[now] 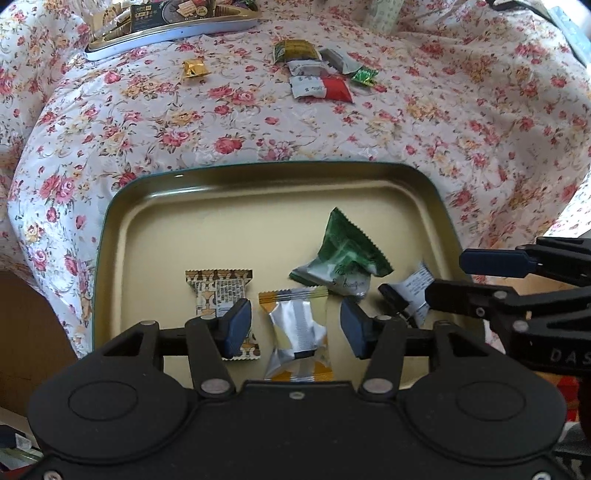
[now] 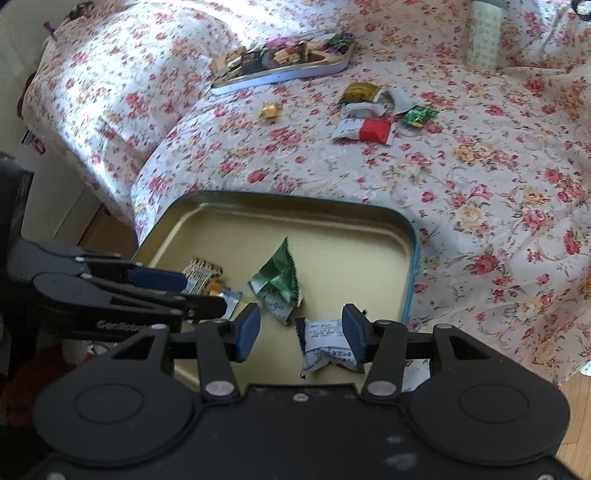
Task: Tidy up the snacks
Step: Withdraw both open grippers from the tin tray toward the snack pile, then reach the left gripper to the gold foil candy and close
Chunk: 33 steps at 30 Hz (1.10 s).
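A gold tin tray (image 1: 258, 167) with a green rim lies on the flowered cloth and holds several wrapped snacks. My left gripper (image 1: 295, 328) stands open over it. A silver and orange packet (image 1: 297, 325) lies flat between its blue pads, touching neither. Beside it are a brown patterned packet (image 1: 218, 291) and a green packet (image 1: 347, 254). My right gripper (image 2: 301, 332) is open at the same tray (image 2: 412, 258). A crumpled white packet (image 2: 325, 347) lies against its right pad, well apart from the left one. Each gripper shows in the other's view: the right gripper (image 1: 447, 277) and the left gripper (image 2: 203, 293).
Farther back on the cloth lie a gold candy (image 1: 195, 68) and a heap of loose packets (image 1: 317, 74) with a red one (image 1: 338, 88). A second tray of snacks (image 2: 284, 70) sits at the far side. A pale cylinder (image 2: 484, 33) stands at the back right.
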Each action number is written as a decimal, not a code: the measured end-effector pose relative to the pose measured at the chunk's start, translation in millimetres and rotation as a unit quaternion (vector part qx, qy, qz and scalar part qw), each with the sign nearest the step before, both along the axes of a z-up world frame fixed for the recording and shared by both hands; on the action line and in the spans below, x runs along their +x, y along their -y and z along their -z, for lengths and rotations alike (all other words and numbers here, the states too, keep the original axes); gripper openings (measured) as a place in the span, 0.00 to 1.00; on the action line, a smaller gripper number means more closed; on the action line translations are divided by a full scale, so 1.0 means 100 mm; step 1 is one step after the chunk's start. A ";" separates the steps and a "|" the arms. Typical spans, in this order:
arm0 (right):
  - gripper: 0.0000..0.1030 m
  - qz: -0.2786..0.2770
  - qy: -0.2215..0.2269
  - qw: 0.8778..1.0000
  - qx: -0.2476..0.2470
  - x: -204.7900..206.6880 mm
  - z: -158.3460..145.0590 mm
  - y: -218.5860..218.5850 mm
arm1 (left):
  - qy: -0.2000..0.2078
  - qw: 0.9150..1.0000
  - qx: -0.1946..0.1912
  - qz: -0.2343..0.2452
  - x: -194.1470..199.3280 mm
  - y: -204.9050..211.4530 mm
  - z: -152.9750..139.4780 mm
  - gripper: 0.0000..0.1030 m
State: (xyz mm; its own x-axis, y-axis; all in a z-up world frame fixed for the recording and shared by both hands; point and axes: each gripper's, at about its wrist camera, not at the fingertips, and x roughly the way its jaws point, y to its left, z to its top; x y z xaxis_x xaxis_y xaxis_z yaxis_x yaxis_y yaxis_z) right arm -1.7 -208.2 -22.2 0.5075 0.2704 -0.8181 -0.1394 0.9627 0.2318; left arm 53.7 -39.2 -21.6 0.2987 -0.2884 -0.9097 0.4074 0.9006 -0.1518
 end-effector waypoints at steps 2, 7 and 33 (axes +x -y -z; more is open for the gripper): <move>0.52 -0.010 0.000 1.000 -0.007 0.00 0.00 -0.02 | -0.003 1.000 0.002 0.002 0.01 -0.01 0.00 0.57; 0.53 -0.017 0.012 1.000 -0.022 0.06 -0.03 -0.01 | 0.010 1.000 -0.001 0.005 0.12 -0.03 -0.06 0.57; 0.57 0.117 0.201 0.967 -0.103 1.87 0.24 0.76 | 0.180 0.980 -0.031 -0.081 1.66 0.07 -0.08 0.57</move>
